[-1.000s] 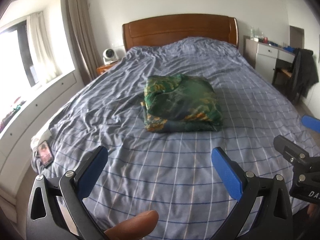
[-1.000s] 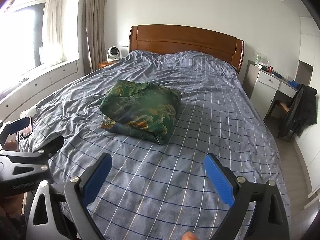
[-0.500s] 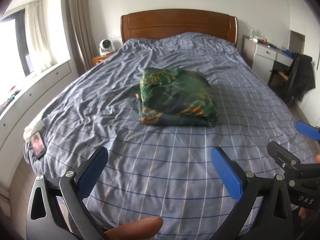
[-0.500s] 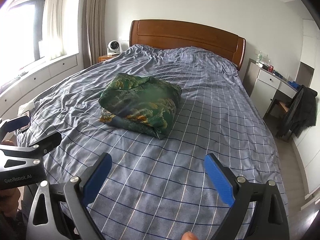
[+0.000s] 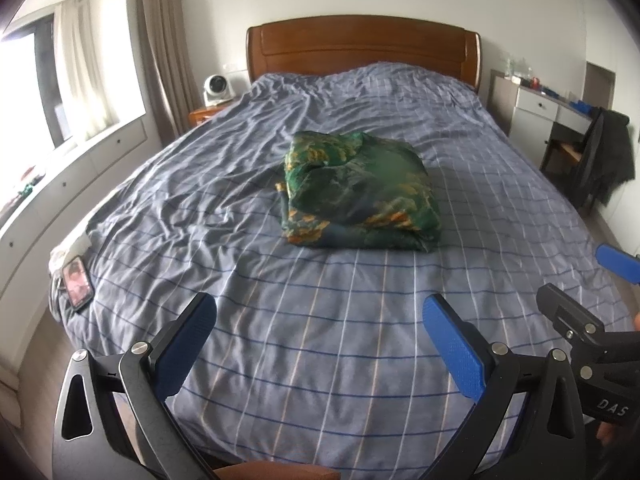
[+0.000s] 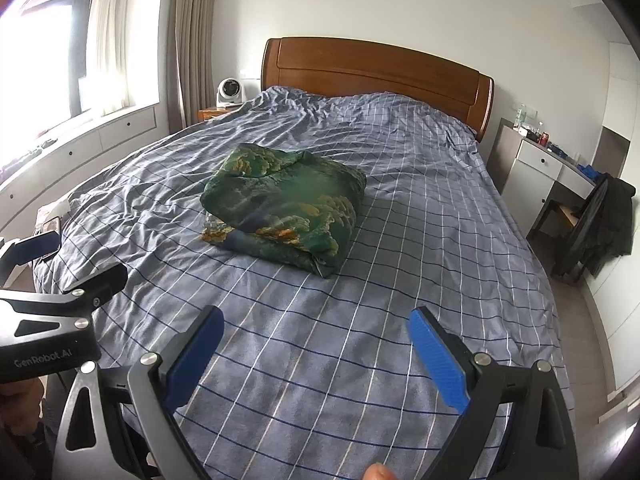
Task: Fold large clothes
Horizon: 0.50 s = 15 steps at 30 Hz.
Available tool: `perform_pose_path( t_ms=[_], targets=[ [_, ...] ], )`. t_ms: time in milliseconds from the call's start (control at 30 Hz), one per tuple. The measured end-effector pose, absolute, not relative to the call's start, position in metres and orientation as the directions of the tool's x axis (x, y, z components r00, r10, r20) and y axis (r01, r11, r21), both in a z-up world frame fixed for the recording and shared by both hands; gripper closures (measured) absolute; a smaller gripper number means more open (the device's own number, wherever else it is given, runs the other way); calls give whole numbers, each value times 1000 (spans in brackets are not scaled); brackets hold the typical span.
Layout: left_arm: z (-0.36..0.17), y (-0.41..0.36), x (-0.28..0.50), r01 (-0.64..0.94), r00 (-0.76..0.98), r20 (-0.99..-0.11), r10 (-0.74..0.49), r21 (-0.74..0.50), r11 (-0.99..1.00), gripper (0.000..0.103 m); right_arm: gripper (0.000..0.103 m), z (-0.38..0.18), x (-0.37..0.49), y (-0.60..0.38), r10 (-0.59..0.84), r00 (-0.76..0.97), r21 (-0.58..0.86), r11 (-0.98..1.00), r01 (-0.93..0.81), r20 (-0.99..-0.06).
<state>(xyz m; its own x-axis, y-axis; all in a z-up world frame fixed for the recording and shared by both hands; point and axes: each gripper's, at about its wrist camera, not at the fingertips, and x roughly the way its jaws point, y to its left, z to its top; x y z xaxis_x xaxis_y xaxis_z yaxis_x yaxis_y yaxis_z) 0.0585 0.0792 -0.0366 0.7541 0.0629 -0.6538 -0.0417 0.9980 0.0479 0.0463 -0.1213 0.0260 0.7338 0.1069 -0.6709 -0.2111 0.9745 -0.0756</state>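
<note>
A green and gold patterned garment (image 5: 360,196) (image 6: 284,204) lies folded into a thick bundle in the middle of the bed (image 5: 320,340) (image 6: 420,240). My left gripper (image 5: 318,312) hangs open over the foot of the bed, well short of the bundle, with nothing between its blue pads. My right gripper (image 6: 316,324) is open too, empty, and also back near the foot end. Each gripper shows at the edge of the other's view.
A phone (image 5: 77,282) and white cloth lie at the bed's left corner. A wooden headboard (image 5: 360,48), a nightstand with a small fan (image 5: 216,88), a white desk (image 5: 536,112) and a chair draped with a dark jacket (image 5: 608,160) surround the bed.
Both grippers have drawn back and risen a little from the bed, so the bundle looks farther away. The garment has not moved. Both stay open.
</note>
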Motion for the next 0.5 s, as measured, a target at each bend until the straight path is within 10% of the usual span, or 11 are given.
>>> perform_pose_path(
  t_ms=[500],
  targets=[
    [-35, 72, 56, -27, 776, -627, 73, 82, 996, 0, 8, 23, 49, -127, 105, 725, -54, 980, -193, -681]
  ],
)
